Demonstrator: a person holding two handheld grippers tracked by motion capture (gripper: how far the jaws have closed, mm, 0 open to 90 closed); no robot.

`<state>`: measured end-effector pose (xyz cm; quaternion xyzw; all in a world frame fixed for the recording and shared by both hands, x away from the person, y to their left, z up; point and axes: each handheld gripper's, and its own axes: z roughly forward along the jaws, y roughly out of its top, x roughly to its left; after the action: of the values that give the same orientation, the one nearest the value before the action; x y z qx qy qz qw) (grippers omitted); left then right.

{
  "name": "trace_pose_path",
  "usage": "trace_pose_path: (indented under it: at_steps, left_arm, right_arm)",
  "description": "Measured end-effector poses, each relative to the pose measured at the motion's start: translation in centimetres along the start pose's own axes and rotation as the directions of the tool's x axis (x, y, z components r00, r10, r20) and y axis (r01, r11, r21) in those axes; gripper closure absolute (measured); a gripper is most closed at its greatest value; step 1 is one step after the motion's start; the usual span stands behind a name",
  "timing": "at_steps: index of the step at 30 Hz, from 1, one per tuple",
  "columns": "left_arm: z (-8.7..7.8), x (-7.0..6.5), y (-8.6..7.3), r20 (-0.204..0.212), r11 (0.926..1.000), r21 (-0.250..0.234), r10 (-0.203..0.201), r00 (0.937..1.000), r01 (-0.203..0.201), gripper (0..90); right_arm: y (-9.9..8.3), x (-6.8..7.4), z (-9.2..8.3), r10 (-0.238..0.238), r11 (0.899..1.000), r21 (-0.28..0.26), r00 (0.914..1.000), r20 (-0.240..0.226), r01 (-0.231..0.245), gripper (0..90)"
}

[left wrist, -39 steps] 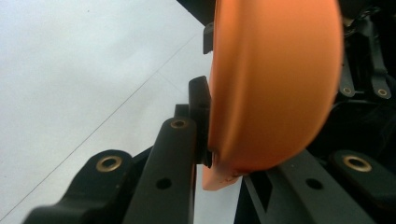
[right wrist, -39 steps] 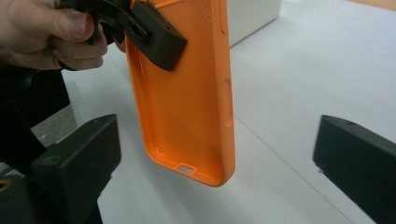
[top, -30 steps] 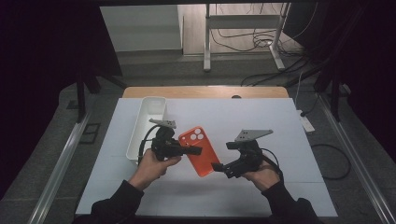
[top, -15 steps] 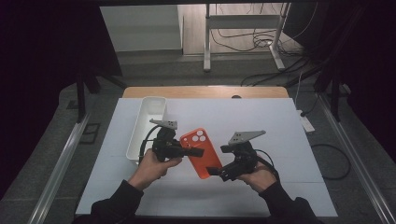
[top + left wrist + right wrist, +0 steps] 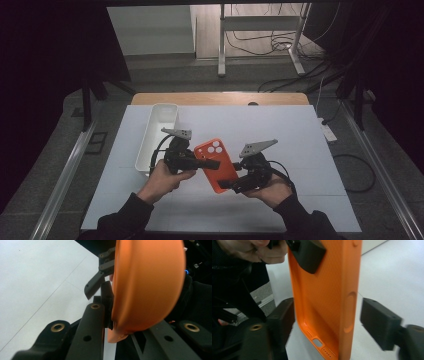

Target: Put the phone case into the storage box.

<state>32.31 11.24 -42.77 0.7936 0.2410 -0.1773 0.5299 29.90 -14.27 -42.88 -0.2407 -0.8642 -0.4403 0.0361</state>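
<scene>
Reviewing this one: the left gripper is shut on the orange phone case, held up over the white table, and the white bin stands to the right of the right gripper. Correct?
Not quite. The white bin stands on the left side of the table, beside the left gripper, as the high view shows. The rest holds: the left gripper is shut on the orange phone case, held up over the table.

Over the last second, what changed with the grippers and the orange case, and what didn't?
The right gripper has moved in to the lower end of the orange phone case, and its jaws have just been closing around it; a gap still shows at one pad, so no grip yet. The left gripper stays clamped on the case's upper part. The white bin is unmoved.
</scene>
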Motion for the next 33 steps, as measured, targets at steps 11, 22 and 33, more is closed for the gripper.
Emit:
trace_pose_path:
  at_steps: [11, 22, 33]
  left_arm:
    - [0.2, -0.3, 0.2, 0.032, 0.9999, 0.007, 0.013, 0.9994, -0.013, 82.9]
    - [0.0, -0.8, 0.5, 0.021, 0.9991, -0.003, 0.042, 0.9989, -0.042, 73.7]
    - [-0.6, -1.3, 0.8, -0.091, 0.9974, -0.039, 0.057, 0.9942, -0.061, 59.7]
  right_arm:
    - [0.0, -0.1, 0.0, -0.007, 1.000, -0.019, 0.9968, -0.079, 0.006, 69.5]
    - [-0.1, -0.1, -0.2, -0.031, 0.999, -0.032, 0.9891, -0.144, 0.027, 84.3]
    - [-0.1, 0.0, -0.7, -0.052, 0.997, -0.061, 0.9973, -0.053, 0.049, 84.5]
